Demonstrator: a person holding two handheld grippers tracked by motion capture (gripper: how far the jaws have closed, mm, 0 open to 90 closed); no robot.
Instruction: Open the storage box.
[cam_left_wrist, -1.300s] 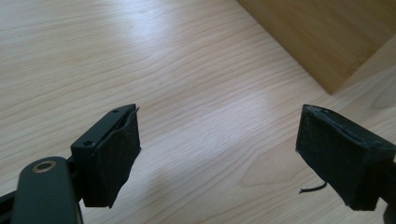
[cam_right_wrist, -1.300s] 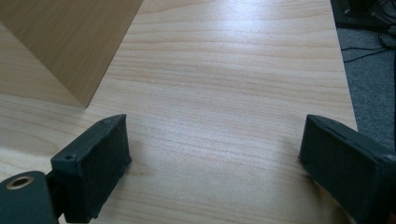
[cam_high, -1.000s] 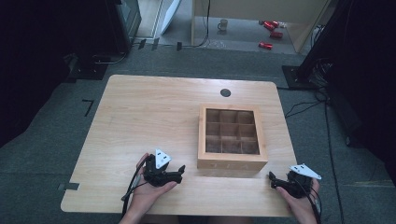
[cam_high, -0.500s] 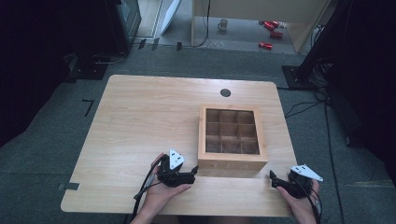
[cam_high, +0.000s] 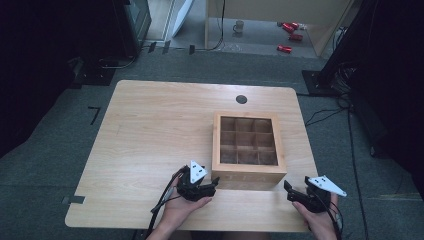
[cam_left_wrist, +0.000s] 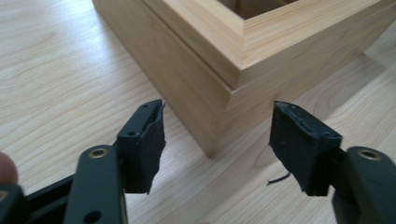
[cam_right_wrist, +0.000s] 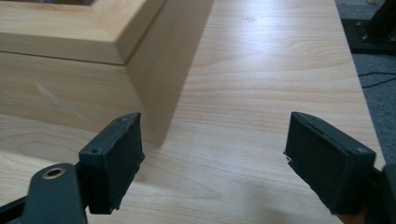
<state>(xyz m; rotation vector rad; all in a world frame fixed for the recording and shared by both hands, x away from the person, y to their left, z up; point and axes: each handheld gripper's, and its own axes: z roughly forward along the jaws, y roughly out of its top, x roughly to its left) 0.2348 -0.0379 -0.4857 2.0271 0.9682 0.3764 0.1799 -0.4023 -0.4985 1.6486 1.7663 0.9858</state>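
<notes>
A light wooden box (cam_high: 248, 148) with a windowed lid over a grid of compartments sits right of the table's middle. My left gripper (cam_high: 214, 183) is open at the box's front left corner (cam_left_wrist: 219, 112), and that corner stands just beyond the gap between its jaws. My right gripper (cam_high: 289, 188) is open near the table's front edge, just off the box's front right corner (cam_right_wrist: 154, 93). Nothing is held between either pair of jaws. The lid (cam_left_wrist: 224, 32) lies closed on the box.
The wooden table (cam_high: 150, 130) has a round black cable hole (cam_high: 241, 99) near its far edge. Dark stands and cables lie on the grey floor around it. Red cans (cam_high: 290, 30) and a mug (cam_high: 239, 26) are on the floor far behind.
My left gripper has moved right along the front of the table up to the box's front left corner. The right gripper has stayed in place.
</notes>
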